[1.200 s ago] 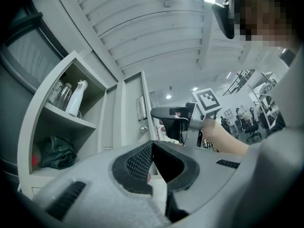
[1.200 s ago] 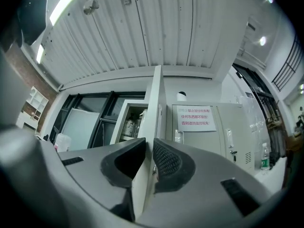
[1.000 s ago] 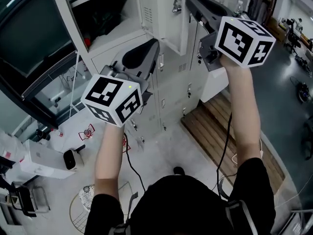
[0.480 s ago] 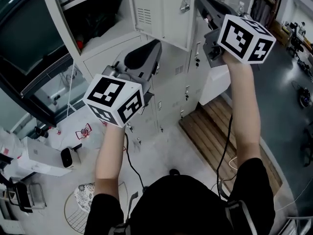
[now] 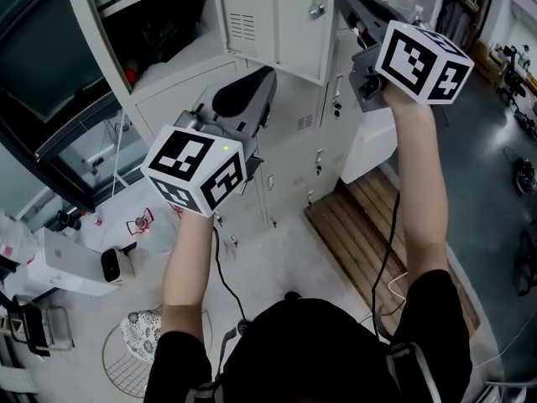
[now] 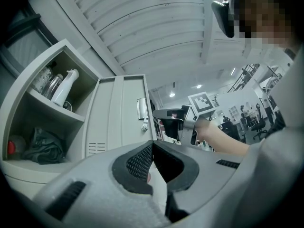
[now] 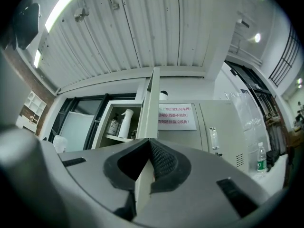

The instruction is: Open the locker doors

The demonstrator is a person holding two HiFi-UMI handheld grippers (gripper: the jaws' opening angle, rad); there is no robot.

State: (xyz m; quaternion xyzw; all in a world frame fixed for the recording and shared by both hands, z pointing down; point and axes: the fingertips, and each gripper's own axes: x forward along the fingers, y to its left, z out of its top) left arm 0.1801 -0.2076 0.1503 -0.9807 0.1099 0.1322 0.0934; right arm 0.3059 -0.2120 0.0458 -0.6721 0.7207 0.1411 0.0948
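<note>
Right gripper (image 7: 150, 148) pinches the free edge of the open upper door (image 5: 277, 23), apparently to swing it wider, while left gripper (image 6: 152, 147), jaws pressed together and empty, hovers lower before the closed doors (image 5: 289, 162), probably awaiting its turn.

Pale floor (image 5: 289, 254), slatted wooden platform (image 5: 365, 233), ribbed ceiling (image 7: 142, 32) with strip light (image 7: 51, 26).
</note>
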